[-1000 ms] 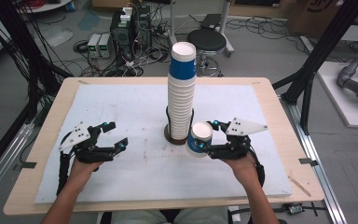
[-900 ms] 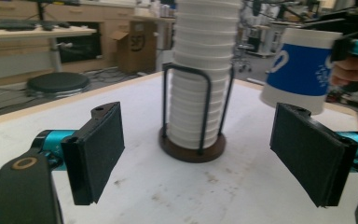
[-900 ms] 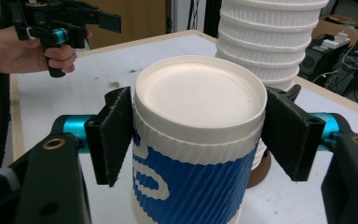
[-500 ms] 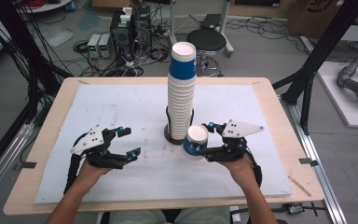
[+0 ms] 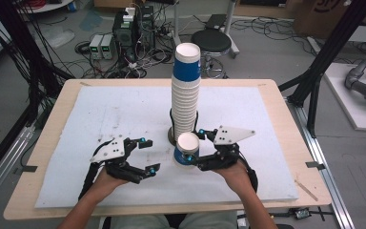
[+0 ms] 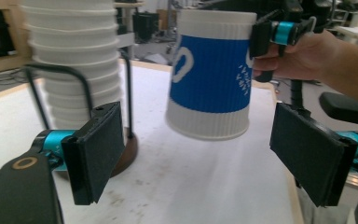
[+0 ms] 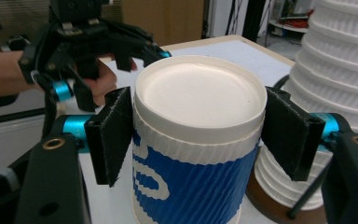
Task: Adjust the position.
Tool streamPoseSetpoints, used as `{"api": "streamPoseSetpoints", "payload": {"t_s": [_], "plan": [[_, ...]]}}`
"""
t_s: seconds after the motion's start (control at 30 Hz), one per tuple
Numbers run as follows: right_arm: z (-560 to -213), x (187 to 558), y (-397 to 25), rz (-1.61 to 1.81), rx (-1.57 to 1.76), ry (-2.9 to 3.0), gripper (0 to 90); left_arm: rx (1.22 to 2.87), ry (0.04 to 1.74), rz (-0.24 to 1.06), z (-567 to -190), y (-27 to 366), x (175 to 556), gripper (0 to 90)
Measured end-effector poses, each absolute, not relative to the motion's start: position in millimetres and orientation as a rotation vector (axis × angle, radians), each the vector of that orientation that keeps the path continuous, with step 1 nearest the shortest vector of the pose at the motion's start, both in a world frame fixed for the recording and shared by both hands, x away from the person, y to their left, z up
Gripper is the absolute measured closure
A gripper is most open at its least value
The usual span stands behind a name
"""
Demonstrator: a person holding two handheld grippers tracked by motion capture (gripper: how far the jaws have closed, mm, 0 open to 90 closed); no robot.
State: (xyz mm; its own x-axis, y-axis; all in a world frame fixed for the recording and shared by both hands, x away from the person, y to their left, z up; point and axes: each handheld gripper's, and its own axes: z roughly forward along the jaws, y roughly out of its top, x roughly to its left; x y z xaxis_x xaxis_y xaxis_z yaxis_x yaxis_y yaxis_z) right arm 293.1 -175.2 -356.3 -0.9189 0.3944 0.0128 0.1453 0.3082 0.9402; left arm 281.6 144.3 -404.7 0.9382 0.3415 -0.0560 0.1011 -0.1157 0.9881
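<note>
two jaws of right gripper clamp blue cup at its sides near rim, cup upside down, lifted off white mat, just beside tall cup stack. left gripper jaws spread wide, empty, facing cup.

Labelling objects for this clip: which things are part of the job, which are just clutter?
In the job:
- blue cup, held by right gripper
- cup stack on its stand
- left gripper, open

Just about:
- stool
- floor electronics
</note>
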Motion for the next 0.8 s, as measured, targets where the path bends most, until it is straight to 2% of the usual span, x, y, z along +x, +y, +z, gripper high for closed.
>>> {"api": "streamPoseSetpoints", "payload": {"t_s": [0.27,0.8], "plan": [[-358,291,-168,1.724,0.451,2.370,29.7,1.689,0.280,0.181,-406,119,283,17.5],[-360,291,-164,1.860,0.433,2.372,29.9,1.714,0.251,0.154,-413,104,284,19.1]]}}
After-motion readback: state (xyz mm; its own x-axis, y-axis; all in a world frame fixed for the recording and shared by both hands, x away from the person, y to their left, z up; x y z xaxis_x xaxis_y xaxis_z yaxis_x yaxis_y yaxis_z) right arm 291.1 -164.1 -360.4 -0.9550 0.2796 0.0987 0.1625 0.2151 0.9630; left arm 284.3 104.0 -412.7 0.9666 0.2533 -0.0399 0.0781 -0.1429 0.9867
